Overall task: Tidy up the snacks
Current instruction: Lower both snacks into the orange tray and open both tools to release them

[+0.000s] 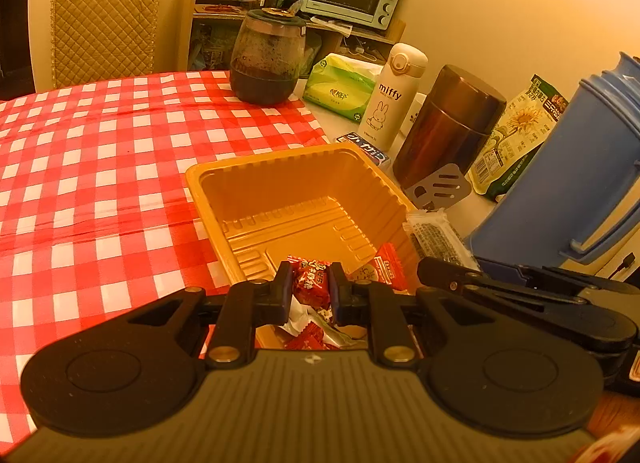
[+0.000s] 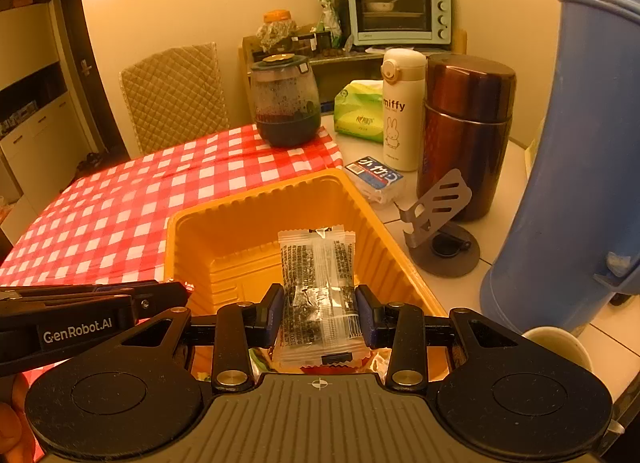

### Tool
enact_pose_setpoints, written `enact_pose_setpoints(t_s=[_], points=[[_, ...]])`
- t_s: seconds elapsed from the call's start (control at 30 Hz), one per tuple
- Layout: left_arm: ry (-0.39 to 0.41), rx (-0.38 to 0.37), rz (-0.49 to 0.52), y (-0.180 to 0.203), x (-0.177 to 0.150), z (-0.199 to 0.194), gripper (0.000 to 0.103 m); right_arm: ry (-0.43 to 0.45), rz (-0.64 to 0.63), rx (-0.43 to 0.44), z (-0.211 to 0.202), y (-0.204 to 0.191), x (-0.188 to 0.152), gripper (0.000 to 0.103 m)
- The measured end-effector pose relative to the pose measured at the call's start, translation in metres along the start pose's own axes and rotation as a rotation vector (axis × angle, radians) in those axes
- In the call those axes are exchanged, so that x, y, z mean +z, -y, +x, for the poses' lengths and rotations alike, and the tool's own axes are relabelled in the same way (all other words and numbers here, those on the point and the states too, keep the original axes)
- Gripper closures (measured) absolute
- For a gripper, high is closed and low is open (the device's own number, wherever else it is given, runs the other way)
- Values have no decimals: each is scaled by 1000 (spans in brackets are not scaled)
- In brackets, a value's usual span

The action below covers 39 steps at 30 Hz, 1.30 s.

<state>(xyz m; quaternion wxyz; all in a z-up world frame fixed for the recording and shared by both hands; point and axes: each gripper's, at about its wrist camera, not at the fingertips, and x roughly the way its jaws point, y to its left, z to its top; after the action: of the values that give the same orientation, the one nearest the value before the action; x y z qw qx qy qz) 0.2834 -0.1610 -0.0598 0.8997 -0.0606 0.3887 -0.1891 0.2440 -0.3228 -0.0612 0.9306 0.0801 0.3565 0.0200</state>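
Seen first from the left wrist: left gripper (image 1: pixel 310 283) clamped on a red snack packet (image 1: pixel 311 281) pinched between its fingers (image 1: pixel 285 283), held over the near end of the orange tray (image 1: pixel 208 187), more red wrappers (image 1: pixel 390 273) lying just right of the fingertips, right gripper's finger (image 1: pixel 448 273) alongside. Then from the right wrist: right gripper (image 2: pixel 319 309) closed on a clear dark-filled snack packet (image 2: pixel 316 263) standing up between its pads (image 2: pixel 276 303), tray beyond and below the fingertips, left gripper (image 2: pixel 160 295) at the left.
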Motion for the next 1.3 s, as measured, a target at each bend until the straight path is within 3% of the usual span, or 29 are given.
enact_pose_setpoints(t_s=[1.3], points=[[-36, -6, 14, -15, 33, 63, 85, -10, -11, 1, 33, 5, 11, 64]])
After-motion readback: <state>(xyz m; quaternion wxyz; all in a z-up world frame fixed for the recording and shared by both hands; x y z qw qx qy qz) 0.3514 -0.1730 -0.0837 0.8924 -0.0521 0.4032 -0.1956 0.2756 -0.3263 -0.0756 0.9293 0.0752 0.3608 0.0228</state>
